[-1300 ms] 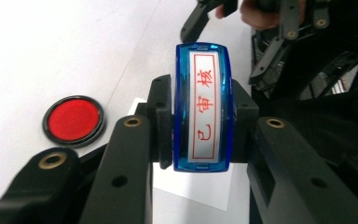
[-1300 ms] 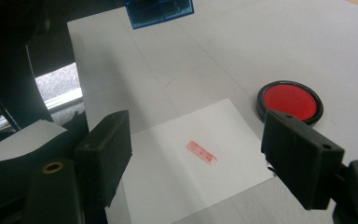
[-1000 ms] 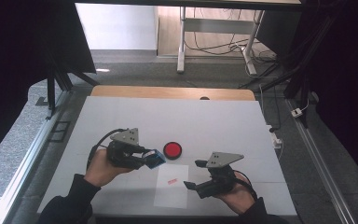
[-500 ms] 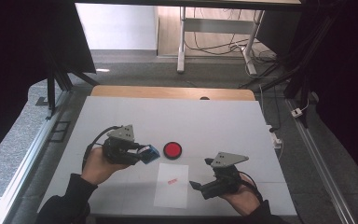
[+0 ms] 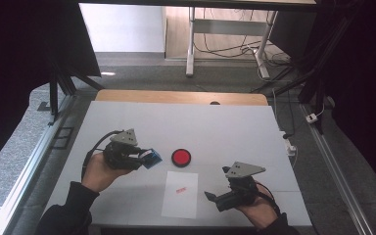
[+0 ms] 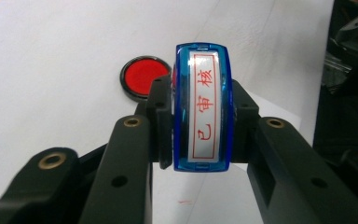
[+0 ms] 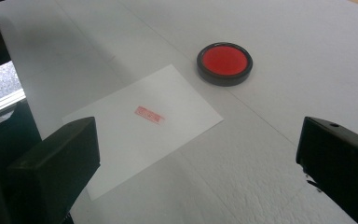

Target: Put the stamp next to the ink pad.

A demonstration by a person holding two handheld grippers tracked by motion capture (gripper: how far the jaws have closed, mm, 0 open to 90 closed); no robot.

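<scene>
One red imprint already sits on the paper sheet [image 5: 180, 194], so the stamping looks done.

The left gripper [image 6: 200, 116] has its jaws clamped on the blue stamp [image 6: 203, 107], held off the table beside the sheet, with its label of red characters facing that gripper's camera. The right gripper [image 5: 214, 198], resting at the sheet's right edge, has just been opening its jaws (nothing lies between them, as far as its own view shows). The small red mark [image 7: 148, 114] lies near the middle of the sheet. The round ink pad [image 5: 181, 157] stands uncovered just beyond the sheet, its black case full of red ink. What is left, I judge, is setting the stamp down.
</scene>
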